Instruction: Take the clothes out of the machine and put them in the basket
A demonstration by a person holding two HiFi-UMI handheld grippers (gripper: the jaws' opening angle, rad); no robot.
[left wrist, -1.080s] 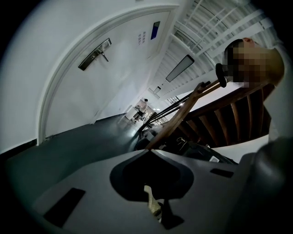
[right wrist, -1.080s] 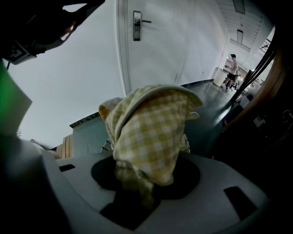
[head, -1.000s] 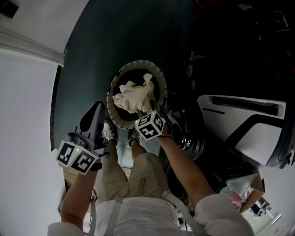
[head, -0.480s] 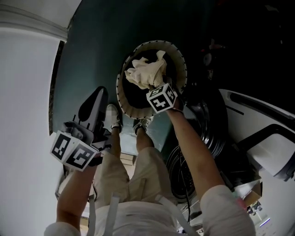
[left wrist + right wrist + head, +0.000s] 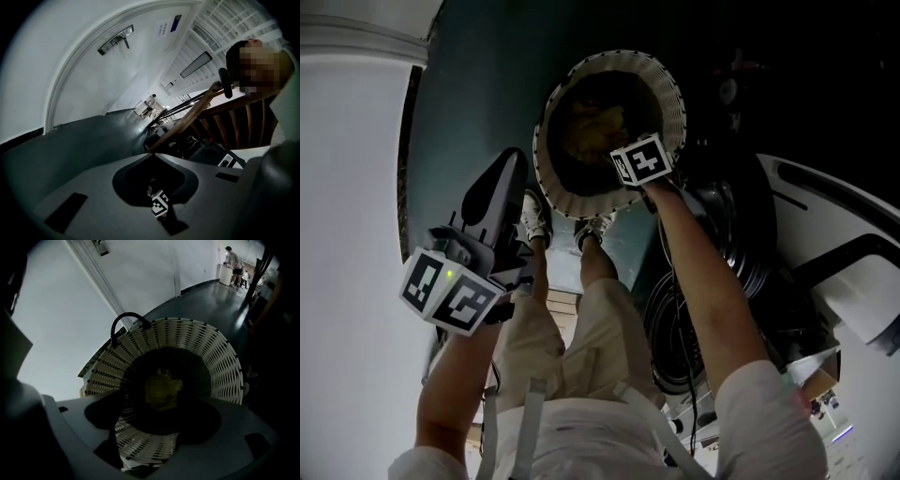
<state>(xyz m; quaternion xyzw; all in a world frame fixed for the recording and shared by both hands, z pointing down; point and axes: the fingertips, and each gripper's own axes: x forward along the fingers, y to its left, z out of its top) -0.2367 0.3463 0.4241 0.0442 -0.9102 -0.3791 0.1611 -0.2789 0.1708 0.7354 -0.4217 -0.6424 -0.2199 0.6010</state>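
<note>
A white woven basket (image 5: pixel 670 89) stands on the dark floor in front of my feet. A pale yellowish cloth (image 5: pixel 598 127) lies in its shadowed bottom. My right gripper (image 5: pixel 630 150) points steeply down over the basket's near rim, its marker cube on top. Its jaws are opening, and in the right gripper view the right gripper (image 5: pixel 161 401) has only the basket (image 5: pixel 206 348) and the cloth (image 5: pixel 164 387) showing below the gap. My left gripper (image 5: pixel 513 161) is held low at the left, shut and empty. In the left gripper view the left gripper (image 5: pixel 152 153) has its tips together.
The washing machine (image 5: pixel 844 234) stands at the right with its dark round door (image 5: pixel 712 244) open, and cables (image 5: pixel 670 328) lie beside it. A white wall (image 5: pixel 347 187) runs along the left. A wooden stair rail (image 5: pixel 225 117) rises beyond. A distant person (image 5: pixel 233 258) stands down the corridor.
The right gripper went down into the basket with the pale cloth, and its jaws parted. The cloth now lies loose in the basket's bottom. The left gripper sank a little.
</note>
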